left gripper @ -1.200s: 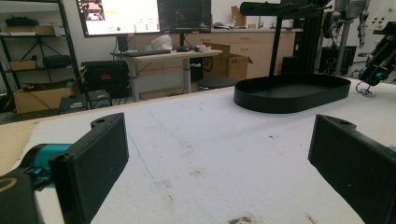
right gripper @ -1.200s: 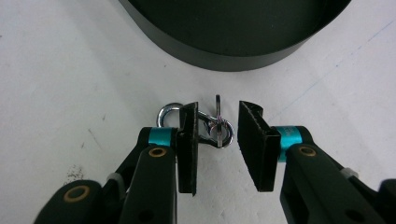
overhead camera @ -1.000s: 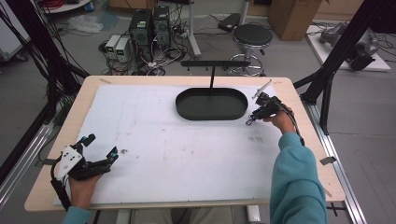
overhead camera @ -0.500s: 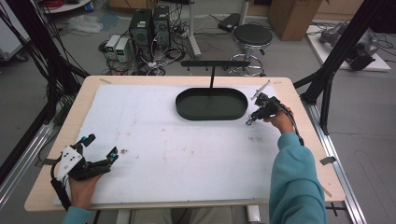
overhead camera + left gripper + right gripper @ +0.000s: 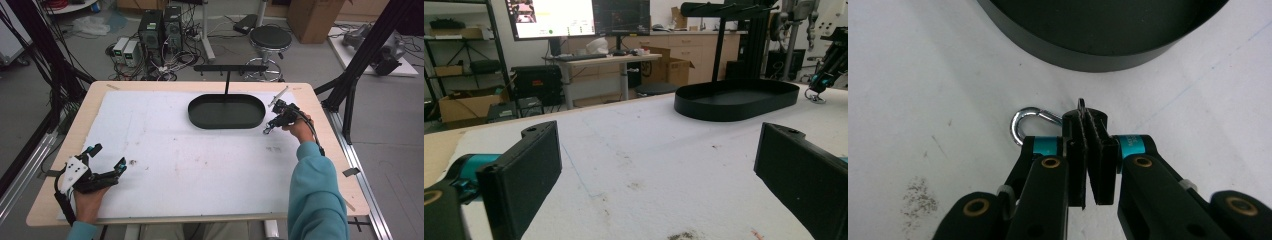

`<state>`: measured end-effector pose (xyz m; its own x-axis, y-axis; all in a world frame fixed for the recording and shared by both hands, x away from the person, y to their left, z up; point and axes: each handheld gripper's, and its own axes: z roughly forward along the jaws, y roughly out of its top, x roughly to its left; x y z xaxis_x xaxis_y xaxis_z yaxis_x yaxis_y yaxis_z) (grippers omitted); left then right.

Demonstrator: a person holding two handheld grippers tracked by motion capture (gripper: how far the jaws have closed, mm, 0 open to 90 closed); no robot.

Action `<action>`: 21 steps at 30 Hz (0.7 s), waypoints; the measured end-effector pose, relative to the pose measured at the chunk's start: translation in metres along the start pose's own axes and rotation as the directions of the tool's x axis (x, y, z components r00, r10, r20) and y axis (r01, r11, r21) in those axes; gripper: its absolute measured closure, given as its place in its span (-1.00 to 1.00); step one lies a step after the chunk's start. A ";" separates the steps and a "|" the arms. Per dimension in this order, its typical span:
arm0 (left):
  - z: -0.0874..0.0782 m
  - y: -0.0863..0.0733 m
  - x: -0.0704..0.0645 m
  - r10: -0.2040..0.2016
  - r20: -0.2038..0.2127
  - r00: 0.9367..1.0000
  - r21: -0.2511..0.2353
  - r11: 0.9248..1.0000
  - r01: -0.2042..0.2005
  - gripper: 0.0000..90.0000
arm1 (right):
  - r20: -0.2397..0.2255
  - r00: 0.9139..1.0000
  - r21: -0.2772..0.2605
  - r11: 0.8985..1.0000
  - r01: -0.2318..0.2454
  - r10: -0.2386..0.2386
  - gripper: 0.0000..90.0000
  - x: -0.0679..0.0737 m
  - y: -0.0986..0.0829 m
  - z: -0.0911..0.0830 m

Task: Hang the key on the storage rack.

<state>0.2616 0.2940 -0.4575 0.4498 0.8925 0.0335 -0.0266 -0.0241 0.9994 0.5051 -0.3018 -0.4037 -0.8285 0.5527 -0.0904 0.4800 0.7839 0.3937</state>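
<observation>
Although the right tool (image 5: 1091, 150) is already clenched on the small silver metal snap hook (image 5: 1024, 123) just right of the black oval tray (image 5: 226, 111) on the white surface (image 5: 200, 165), depositing it seems left, and the left tool (image 5: 107, 160) idles released at the near left.

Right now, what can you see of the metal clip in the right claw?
The metal clip looks like a small silvery snap hook of shiny metal. A rounded loop sticks out to one side of the right claw, whose black jaws are shut on the rest, hiding it. A thin wire loop peeks above the jaw tips. It sits at the white table cover, just short of the black oval tray, not touching it.
</observation>
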 end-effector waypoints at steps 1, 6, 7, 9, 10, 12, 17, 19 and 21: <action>0.000 0.000 0.000 -0.001 0.000 1.000 -0.001 1.000 0.001 -0.88 | 0.002 1.000 0.002 1.000 -0.001 0.001 0.95 0.000 0.000 0.000; 0.000 0.000 0.000 0.001 0.001 1.000 0.000 1.000 -0.001 -0.88 | 0.009 1.000 -0.003 1.000 0.006 -0.006 0.96 0.001 0.001 -0.001; 0.000 0.000 0.000 -0.001 0.000 1.000 0.000 1.000 0.001 -0.88 | 0.011 1.000 -0.003 1.000 0.005 -0.005 0.96 0.001 0.001 -0.002; 0.000 0.000 0.000 -0.002 0.000 1.000 0.000 1.000 0.002 -0.88 | 0.011 1.000 -0.011 1.000 0.005 -0.004 0.96 0.000 0.001 -0.004; 0.000 0.000 0.000 -0.001 0.000 1.000 0.000 1.000 0.001 -0.88 | 0.013 1.000 -0.013 1.000 0.006 -0.005 0.96 0.000 0.000 -0.005; 0.000 0.000 0.000 -0.001 0.000 1.000 0.000 1.000 0.001 -0.88 | 0.011 1.000 -0.023 1.000 -0.004 0.004 0.97 -0.001 0.000 -0.009; 0.000 0.000 0.000 -0.003 0.000 1.000 0.002 1.000 0.003 -0.88 | 0.013 1.000 -0.078 0.997 -0.024 0.025 0.97 0.000 0.000 -0.019; 0.000 0.000 0.000 -0.006 -0.001 1.000 -0.001 1.000 0.006 -0.88 | 0.009 1.000 -0.087 0.996 -0.027 0.028 0.97 0.000 0.000 -0.020; 0.000 0.000 0.000 -0.003 -0.001 1.000 0.000 1.000 0.003 -0.88 | -0.012 0.999 -0.119 0.992 -0.036 0.035 0.98 0.000 -0.002 -0.024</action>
<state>0.2616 0.2945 -0.4575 0.4491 0.8930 0.0300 -0.0247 -0.0212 0.9995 0.4975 -0.3099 -0.3823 -0.8146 0.5762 -0.0661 0.4717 0.7245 0.5027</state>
